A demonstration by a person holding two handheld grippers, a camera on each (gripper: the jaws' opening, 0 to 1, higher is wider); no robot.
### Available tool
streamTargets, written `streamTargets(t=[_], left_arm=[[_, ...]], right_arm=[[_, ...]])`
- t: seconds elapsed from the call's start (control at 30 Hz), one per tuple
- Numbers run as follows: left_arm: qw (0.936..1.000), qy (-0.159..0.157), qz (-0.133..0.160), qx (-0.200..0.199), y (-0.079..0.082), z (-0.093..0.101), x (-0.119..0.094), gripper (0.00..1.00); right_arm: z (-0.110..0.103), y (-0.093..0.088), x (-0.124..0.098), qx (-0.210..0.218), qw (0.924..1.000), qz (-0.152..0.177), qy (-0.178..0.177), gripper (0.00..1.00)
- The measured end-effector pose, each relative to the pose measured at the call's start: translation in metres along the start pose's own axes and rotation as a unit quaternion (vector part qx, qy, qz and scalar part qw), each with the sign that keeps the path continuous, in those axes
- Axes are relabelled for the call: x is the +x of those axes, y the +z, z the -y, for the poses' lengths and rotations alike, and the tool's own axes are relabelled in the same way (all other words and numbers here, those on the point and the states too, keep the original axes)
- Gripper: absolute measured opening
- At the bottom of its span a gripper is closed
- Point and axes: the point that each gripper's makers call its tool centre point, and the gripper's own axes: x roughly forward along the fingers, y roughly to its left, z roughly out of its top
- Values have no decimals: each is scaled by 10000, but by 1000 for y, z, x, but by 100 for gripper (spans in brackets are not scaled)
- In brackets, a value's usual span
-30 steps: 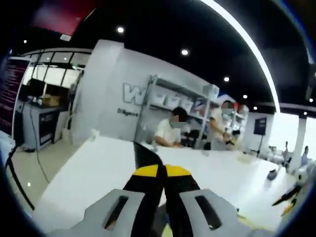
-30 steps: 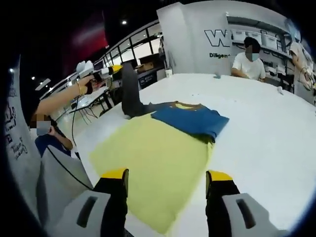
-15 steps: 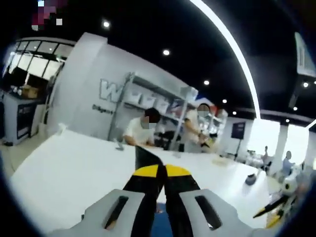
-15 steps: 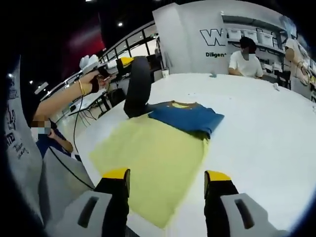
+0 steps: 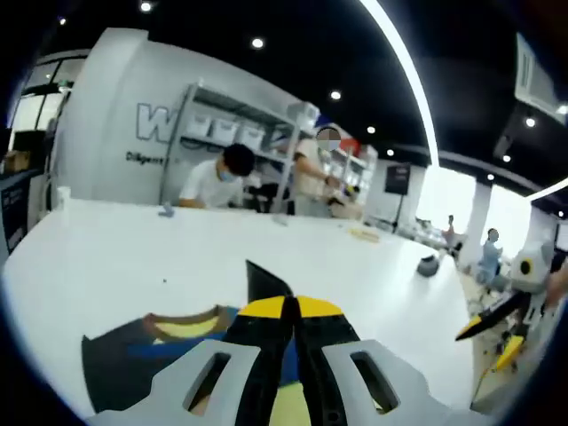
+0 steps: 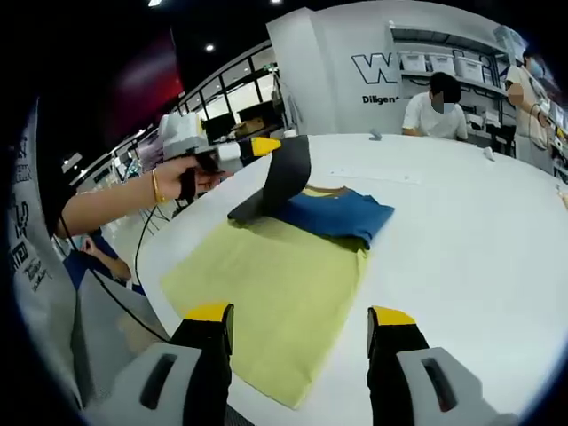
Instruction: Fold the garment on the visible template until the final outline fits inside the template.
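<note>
Since the earlier frames the left gripper point(image 6: 266, 145) has swung the dark sleeve point(image 6: 277, 180) it pinches over toward the blue garment point(image 6: 333, 213), so the sleeve now slants above the garment's near edge instead of standing upright at the table's far side. The left gripper view, which a second ago faced the shelves and ceiling, now takes in the white table point(image 5: 177, 253) with the garment point(image 5: 177, 342) lying under its jaws. Those jaws are pressed together on a dark point of fabric point(image 5: 264, 281). The right gripper point(image 6: 299, 321) hangs with its jaws spread wide and nothing between them, above the near part of the yellow template point(image 6: 266, 297).

One garment lies partly folded across the far end of one yellow template, on one white table. Two grippers are in play. Two people point(image 6: 433, 111) are at the shelves beyond the table, one seated and one standing
</note>
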Motion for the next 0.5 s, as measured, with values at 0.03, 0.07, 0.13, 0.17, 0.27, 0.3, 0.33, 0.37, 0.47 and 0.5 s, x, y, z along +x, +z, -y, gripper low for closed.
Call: streamTargets(t=[0.03,0.07,0.13,0.17,0.27,0.3,0.33,0.37,0.47,0.5], left_arm=[[9999,-62,-80,86,-7,7,4,0],[9993,-133,-347,79,-31,16,12,0],[9937,-356,-1040,222,-92,33,22,0],[9936,-387,-1032,243,-97,35,24,0],[9912,-404,-1250,184,-119,41,27,0],[9891,-439,-1402,129,-135,42,31,0],[9875,-479,-1499,108,-143,43,32,0],[9847,-580,-1640,131,-151,51,33,0],[9755,-693,-2081,152,-186,54,32,0],[9750,-693,-2106,133,-189,55,33,0]], right_arm=[[3,0,-1,17,10000,16,-40,58],[4,1,-2,12,10000,46,-81,59],[2,6,-4,47,9998,159,-105,58],[-1,7,-5,46,9998,174,-73,58],[-8,4,-7,48,9999,139,-46,58],[-10,3,-7,88,9999,125,-36,58],[-10,2,-8,112,9999,126,-35,58],[-9,0,-9,140,9998,130,-41,58],[-6,-2,-10,240,9996,159,-44,58],[-6,-2,-10,248,9996,159,-41,58]])
